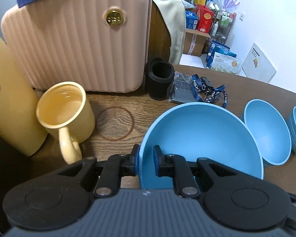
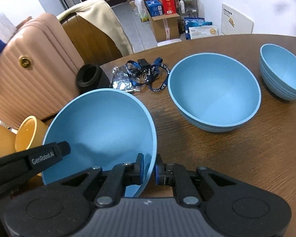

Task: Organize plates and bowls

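Above the tabletop (image 2: 217, 158), left claw (image 1: 146, 163) and right claw (image 2: 149, 169) each pinch one tilted blue bowl's (image 2: 100, 124) rim; uneven pulling could swing it into the full yellow mug (image 1: 66, 110).

Mug (image 1: 66, 114) left of bowl (image 1: 203, 138), before suitcase (image 1: 77, 39).

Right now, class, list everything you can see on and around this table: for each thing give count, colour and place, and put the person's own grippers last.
Large bowl: one, blue, tilted, its rim between both grippers' fingers.
Second large bowl: one, blue, mid-table.
Small bowls: one stack, blue, far right.
Mug: one, yellow, left of the held bowl.
Bottle: one, yellow, beside the mug.
Suitcase: one, pink, ribbed, at the back.
Cylinder: one, black, beside the suitcase.
Lanyard: one, dark blue, behind the bowls.
Foil packet: one, silver, by the lanyard.
Table: one, brown wood.
Left gripper: on the bowl's rim.
Right gripper: on the same rim.
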A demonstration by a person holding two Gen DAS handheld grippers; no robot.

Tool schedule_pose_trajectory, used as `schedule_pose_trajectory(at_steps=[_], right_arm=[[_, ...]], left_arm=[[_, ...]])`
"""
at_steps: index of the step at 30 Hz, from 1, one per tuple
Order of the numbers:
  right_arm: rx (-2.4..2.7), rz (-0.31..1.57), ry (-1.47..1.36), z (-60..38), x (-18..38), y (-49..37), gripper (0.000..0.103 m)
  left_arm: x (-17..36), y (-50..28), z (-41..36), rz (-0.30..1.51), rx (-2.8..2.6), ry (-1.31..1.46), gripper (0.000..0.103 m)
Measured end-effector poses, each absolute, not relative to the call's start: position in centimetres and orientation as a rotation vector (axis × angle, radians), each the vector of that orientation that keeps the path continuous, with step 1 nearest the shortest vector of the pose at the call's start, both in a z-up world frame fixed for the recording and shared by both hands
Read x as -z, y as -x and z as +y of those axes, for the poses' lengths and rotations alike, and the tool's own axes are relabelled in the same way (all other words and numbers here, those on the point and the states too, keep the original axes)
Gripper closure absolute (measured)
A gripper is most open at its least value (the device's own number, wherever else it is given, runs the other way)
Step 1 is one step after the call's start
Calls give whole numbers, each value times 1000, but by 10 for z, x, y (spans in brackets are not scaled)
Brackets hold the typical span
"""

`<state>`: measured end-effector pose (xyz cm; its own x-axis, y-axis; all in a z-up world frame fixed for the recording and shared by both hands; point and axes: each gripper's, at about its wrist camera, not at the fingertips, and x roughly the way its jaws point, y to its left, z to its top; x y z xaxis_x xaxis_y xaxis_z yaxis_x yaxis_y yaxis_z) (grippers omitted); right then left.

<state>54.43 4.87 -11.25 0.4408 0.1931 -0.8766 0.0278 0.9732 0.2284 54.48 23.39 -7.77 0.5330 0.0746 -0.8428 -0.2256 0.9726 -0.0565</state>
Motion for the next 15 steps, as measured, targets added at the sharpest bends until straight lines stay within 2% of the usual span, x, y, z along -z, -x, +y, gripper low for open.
schedule_pose_trajectory(at_steps=[15], right_arm=[[-116, 1063, -233, 21, 85, -501, 93]], left_arm=[[55, -497, 206, 963, -170, 161, 88]])
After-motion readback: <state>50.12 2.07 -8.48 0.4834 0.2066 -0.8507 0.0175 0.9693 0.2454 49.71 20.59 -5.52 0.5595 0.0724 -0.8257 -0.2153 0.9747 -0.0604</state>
